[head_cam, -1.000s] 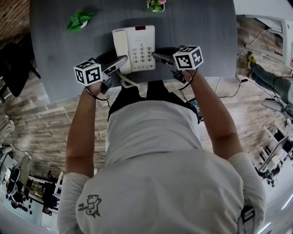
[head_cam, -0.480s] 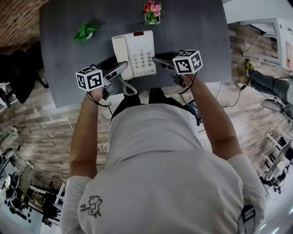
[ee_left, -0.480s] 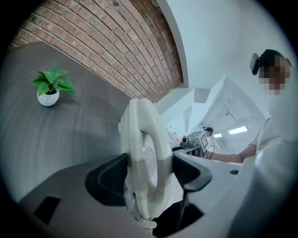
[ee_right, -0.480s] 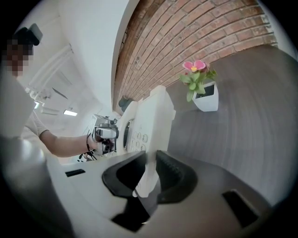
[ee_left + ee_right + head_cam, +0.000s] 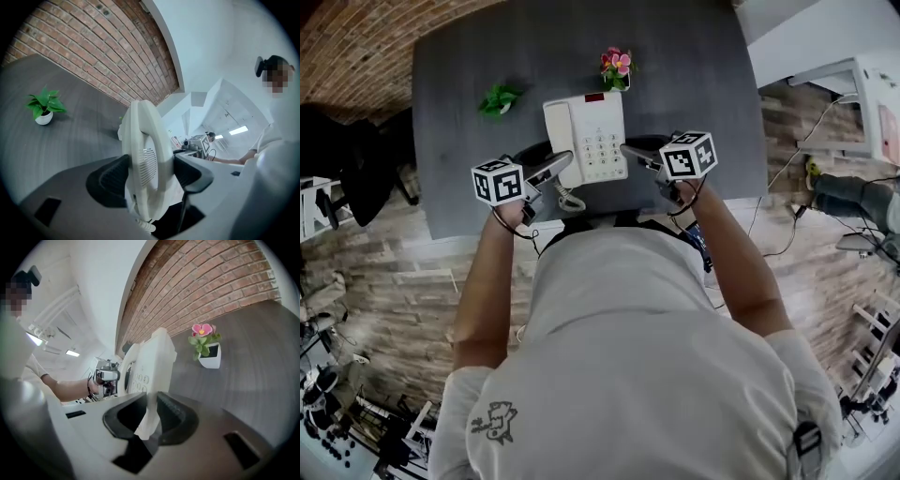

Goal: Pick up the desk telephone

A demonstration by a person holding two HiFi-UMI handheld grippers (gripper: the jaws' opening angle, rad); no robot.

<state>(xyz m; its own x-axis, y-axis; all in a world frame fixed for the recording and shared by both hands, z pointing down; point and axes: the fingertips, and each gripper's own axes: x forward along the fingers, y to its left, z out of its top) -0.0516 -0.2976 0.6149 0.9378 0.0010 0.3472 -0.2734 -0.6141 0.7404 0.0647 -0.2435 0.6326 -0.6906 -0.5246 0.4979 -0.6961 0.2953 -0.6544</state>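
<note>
White desk telephone (image 5: 586, 136) gripped: left tongs (image 5: 554, 168), right tongs (image 5: 635, 154).

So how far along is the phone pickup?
Done: both grips are made. The left hand-held gripper is clamped across the handset side of the desk telephone, and the right hand-held gripper is clamped on its thin right edge. In hand: a two-sided hold, with the coiled cord trailing at the near side. Left: getting it clear of the desk. The phone's underside is hidden, so I can't tell.
</note>
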